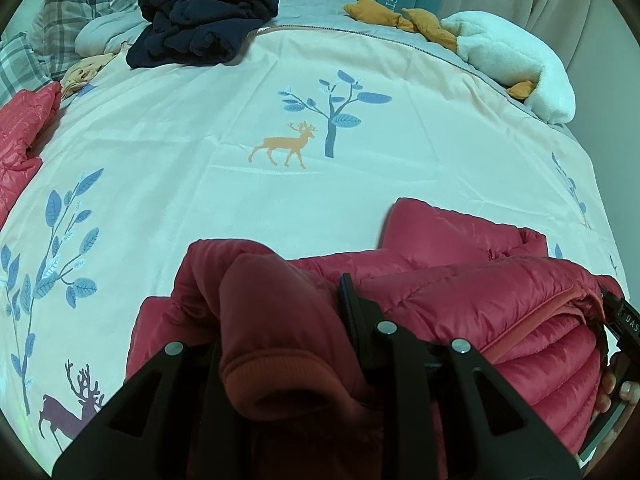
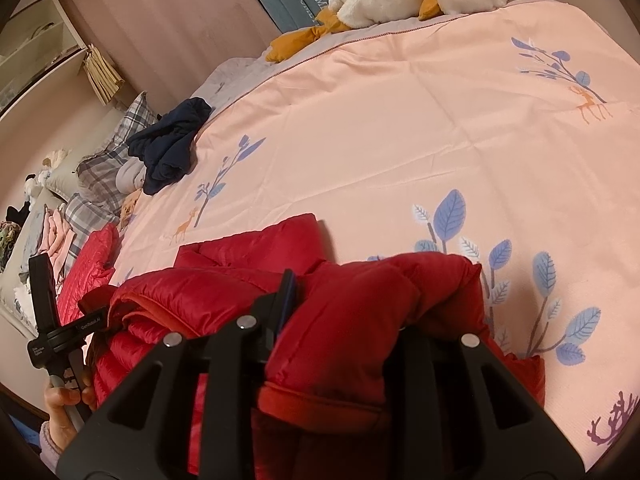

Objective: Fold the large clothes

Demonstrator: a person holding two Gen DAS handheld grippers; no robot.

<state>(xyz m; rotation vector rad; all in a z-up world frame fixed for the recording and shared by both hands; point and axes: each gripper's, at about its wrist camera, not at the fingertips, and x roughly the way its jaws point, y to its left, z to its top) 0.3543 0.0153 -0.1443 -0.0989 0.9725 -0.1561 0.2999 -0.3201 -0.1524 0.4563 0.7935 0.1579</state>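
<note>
A red puffer jacket (image 1: 460, 300) lies bunched at the near edge of the pink bedspread (image 1: 240, 160). My left gripper (image 1: 280, 320) is shut on one of its cuffed sleeves (image 1: 280, 360), which fills the space between the jaws. In the right wrist view, my right gripper (image 2: 352, 320) is shut on the other red sleeve (image 2: 340, 360) of the same jacket (image 2: 200, 296). The left gripper shows at the left edge of that view (image 2: 52, 320), held by a hand.
A dark navy garment (image 1: 204, 20) lies crumpled at the far side of the bed. A second red quilted garment (image 1: 20, 140) lies at the left edge. A white and orange plush toy (image 1: 508, 52) lies far right. Plaid pillows (image 1: 68, 20) sit far left.
</note>
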